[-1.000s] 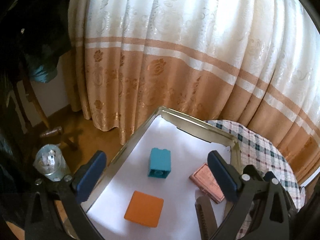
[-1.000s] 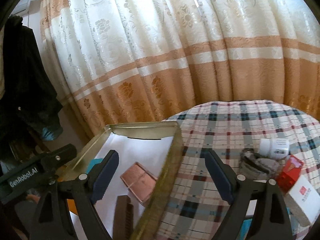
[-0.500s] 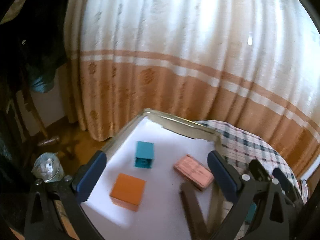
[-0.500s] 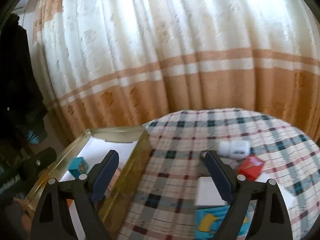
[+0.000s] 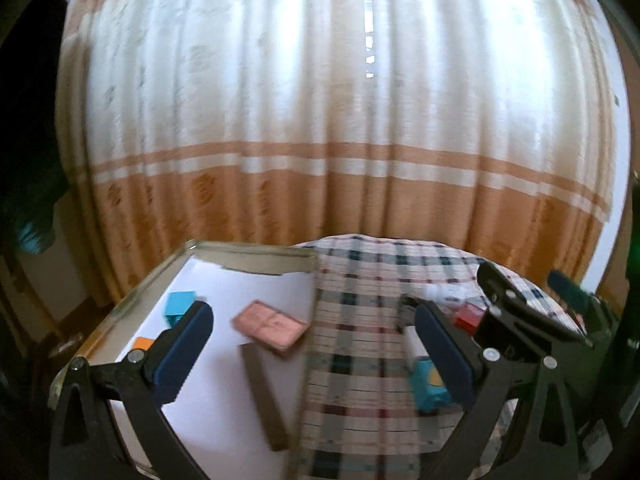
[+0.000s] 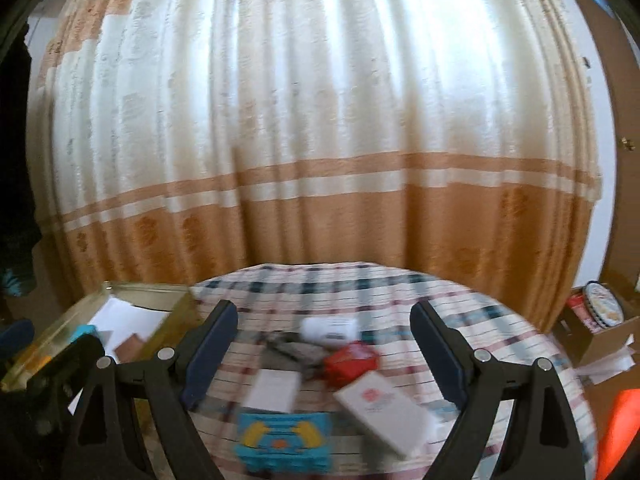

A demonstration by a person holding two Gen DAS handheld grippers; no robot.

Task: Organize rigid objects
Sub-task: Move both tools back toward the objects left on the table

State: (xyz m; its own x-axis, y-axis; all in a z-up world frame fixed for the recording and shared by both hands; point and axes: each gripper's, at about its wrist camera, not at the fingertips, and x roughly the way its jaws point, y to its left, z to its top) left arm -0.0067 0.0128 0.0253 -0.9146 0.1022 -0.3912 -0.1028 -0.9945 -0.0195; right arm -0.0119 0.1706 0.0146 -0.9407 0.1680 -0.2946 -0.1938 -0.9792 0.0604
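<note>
A gold metal tray (image 5: 256, 255) lined with white paper sits at the table's left. In it lie a teal block (image 5: 179, 305), an orange block (image 5: 142, 343), a pink flat box (image 5: 270, 323) and a brown bar (image 5: 264, 392). My left gripper (image 5: 312, 356) is open and empty above the tray's right rim. My right gripper (image 6: 324, 356) is open and empty above loose items on the plaid cloth: a white bottle (image 6: 329, 328), a red box (image 6: 350, 362), two white boxes (image 6: 272, 390) (image 6: 384, 412), a dark clip (image 6: 289, 348) and a blue-yellow toy (image 6: 284, 442).
The round table's plaid cloth (image 6: 352, 280) ends at a curtain (image 6: 320, 120) behind. A cardboard box (image 6: 600, 320) with a round tin stands on the right. An orange object (image 6: 618, 428) shows at the lower right. The right gripper's body (image 5: 520, 312) shows in the left wrist view.
Both grippers have swung right and pulled back. The left view now takes in the tray's right rim and the cloth; the right view now shows the loose items on the table.
</note>
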